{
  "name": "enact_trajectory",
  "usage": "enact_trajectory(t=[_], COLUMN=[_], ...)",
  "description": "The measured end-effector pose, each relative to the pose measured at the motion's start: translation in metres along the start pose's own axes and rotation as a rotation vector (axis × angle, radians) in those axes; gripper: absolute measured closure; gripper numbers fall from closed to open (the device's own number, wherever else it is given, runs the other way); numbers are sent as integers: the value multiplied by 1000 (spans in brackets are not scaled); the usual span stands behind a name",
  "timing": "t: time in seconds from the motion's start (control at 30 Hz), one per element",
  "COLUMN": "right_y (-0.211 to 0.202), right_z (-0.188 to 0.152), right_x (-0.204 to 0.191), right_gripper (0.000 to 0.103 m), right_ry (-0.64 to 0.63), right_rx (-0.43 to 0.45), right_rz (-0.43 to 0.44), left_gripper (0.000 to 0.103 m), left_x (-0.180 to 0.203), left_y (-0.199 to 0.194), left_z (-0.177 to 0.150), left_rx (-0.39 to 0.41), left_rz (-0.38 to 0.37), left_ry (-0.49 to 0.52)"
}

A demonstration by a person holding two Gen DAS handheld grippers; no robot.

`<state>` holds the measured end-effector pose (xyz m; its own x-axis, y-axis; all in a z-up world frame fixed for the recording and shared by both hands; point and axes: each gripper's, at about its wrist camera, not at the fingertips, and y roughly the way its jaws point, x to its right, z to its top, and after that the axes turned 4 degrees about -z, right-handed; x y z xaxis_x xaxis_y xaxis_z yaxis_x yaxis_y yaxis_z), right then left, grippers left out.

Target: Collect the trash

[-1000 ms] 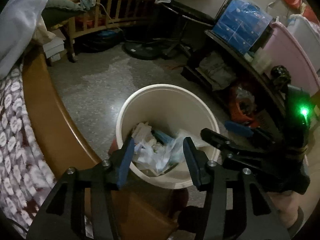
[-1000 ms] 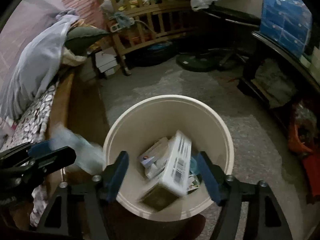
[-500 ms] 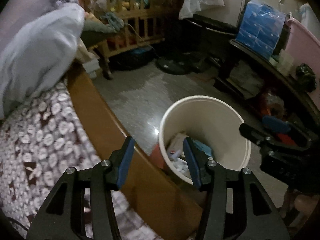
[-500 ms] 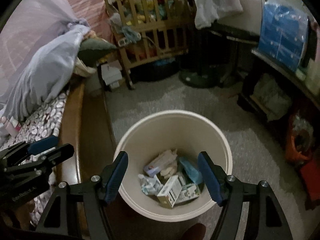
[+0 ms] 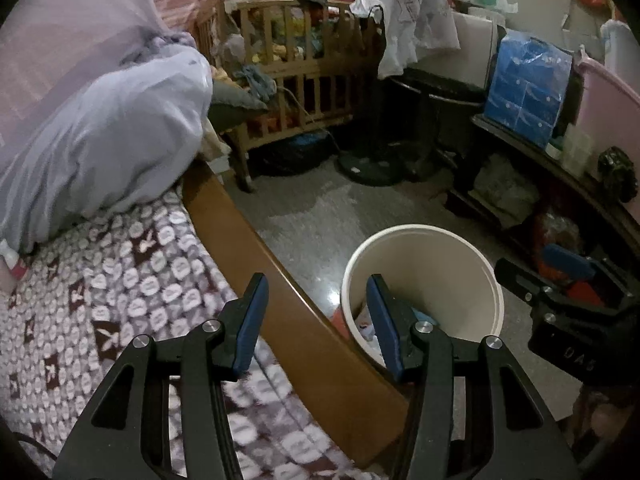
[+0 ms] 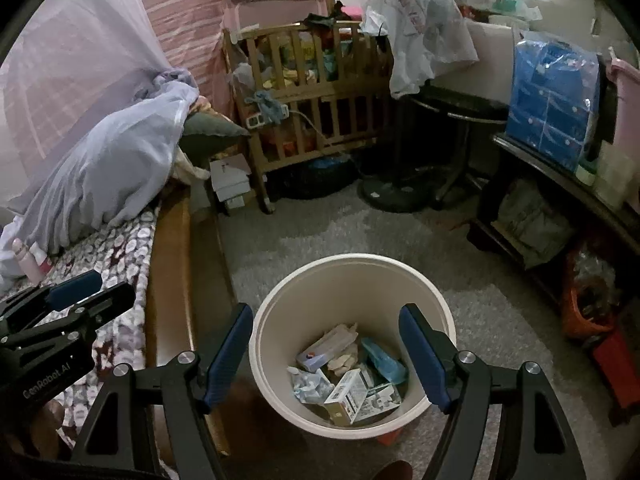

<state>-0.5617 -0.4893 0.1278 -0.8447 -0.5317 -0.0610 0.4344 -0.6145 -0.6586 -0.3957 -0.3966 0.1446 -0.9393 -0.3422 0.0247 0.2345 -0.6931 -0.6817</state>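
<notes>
Cream bin (image 6: 432, 300) holding trash (image 6: 348, 376) sits lower centre beneath the wide, empty right gripper (image 6: 325, 354); left gripper (image 5: 316, 322), also wide, straddles the wooden bed edge (image 5: 256, 248).

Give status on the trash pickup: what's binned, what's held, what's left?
Binned: the cream bin holds a small box, wrappers and tissue. Held: nothing; left hand-held gripper and right hand-held gripper are both open and empty. Left: no loose trash is evident on the patterned bedspread.

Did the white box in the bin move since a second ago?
Yes. The white box was dropping in, tall against the bin's front wall. Now it lies at the bottom of the bin, among the other trash.
</notes>
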Motion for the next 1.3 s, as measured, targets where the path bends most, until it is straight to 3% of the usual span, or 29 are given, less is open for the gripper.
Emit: enact_trajectory(t=[0.57, 1.3], right_y=[-37, -37], right_z=[5, 1], right_x=[-18, -20], right_gripper=[25, 25], right_ry=[-46, -43], right_rx=[91, 84], right_rz=[-25, -23], left_gripper=[54, 54], left_x=[-3, -6], left_y=[-31, -34], left_z=[-3, -4], left_rx=[86, 84], left_rz=[-5, -17], left_ry=[5, -23])
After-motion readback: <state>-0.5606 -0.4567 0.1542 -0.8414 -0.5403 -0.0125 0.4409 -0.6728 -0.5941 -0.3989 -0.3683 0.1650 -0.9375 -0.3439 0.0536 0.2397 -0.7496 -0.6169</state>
